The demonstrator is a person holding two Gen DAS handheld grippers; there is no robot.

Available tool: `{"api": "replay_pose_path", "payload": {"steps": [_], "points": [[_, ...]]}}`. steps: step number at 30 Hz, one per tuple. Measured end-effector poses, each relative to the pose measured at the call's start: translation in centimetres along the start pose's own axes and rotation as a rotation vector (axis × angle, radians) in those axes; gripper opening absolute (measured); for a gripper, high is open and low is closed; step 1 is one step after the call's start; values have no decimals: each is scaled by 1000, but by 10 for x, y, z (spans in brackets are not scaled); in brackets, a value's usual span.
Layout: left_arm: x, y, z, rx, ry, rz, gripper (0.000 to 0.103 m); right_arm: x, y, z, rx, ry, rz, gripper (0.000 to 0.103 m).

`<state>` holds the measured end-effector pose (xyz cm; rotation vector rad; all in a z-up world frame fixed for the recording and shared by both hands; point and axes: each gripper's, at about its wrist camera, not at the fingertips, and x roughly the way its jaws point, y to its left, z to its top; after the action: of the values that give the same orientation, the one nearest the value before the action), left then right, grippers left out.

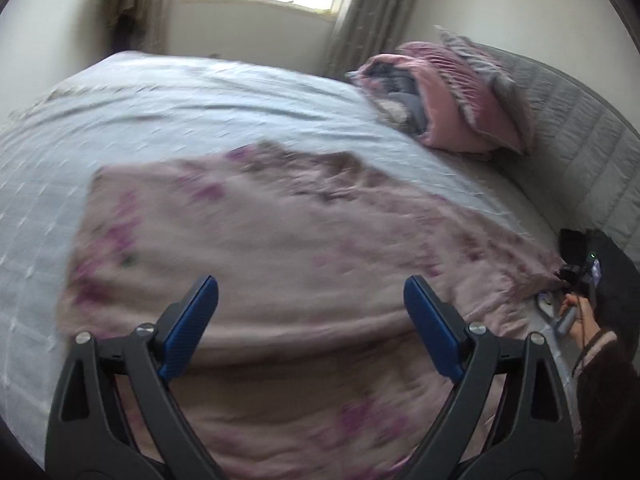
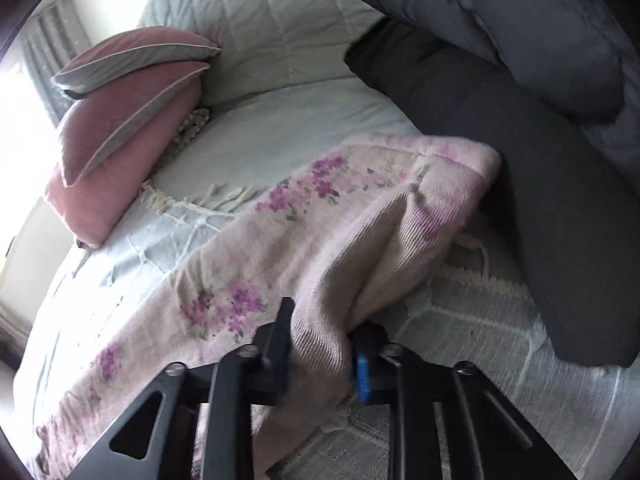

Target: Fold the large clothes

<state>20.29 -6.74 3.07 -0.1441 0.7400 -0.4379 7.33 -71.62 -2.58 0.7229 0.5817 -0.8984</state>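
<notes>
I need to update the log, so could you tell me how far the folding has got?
Done: the pink floral cloth lies spread on the bed. In hand: the right gripper is shut on its corner; the left gripper hovers open above it. Left: no fold shows yet.

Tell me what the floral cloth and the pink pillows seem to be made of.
Floral cloth: probably woven cotton or a blend, matte; fine ribs show where it bunches. Pink pillows: possibly velvet, judging by the soft sheen, with pale piped edges.
</notes>
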Motion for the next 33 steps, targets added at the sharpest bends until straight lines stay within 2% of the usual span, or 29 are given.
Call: {"api": "replay_pose_path", "payload": {"steps": [3, 4, 6, 8, 10, 14, 19, 21, 23, 25, 28, 30, 33], "points": [[30, -66, 15, 113, 8, -78, 89, -16, 6, 4, -44, -48, 47, 17], [45, -91, 18, 149, 23, -104, 85, -20, 8, 8, -50, -61, 67, 17], [74, -130, 20, 187, 56, -149, 74, -35, 11, 14, -65, -89, 115, 16], [106, -166, 20, 197, 102, -196, 54, -50, 16, 20, -84, -114, 156, 16], [137, -199, 19, 195, 155, -239, 44, -63, 20, 23, -103, -134, 187, 16], [192, -255, 8, 199, 227, -296, 33, -86, 30, 29, -145, -163, 240, 16], [245, -302, -11, 145, 334, -347, 31, -103, 47, 39, -213, -197, 283, 16], [255, -329, -26, 203, 367, -360, 29, -106, 57, 39, -231, -197, 316, 16], [253, -353, -33, 338, 364, -335, 29, -111, 74, 36, -260, -206, 347, 16], [251, -358, -31, 403, 396, -369, 29, -121, 90, 32, -285, -225, 397, 16], [246, -334, -18, 315, 454, -469, 29, -142, 117, 28, -329, -243, 488, 16], [237, -315, -10, 247, 456, -503, 29, -157, 134, 25, -368, -249, 541, 16], [209, -290, 1, 237, 405, -514, 29, -181, 167, 16, -439, -244, 622, 16]]}}
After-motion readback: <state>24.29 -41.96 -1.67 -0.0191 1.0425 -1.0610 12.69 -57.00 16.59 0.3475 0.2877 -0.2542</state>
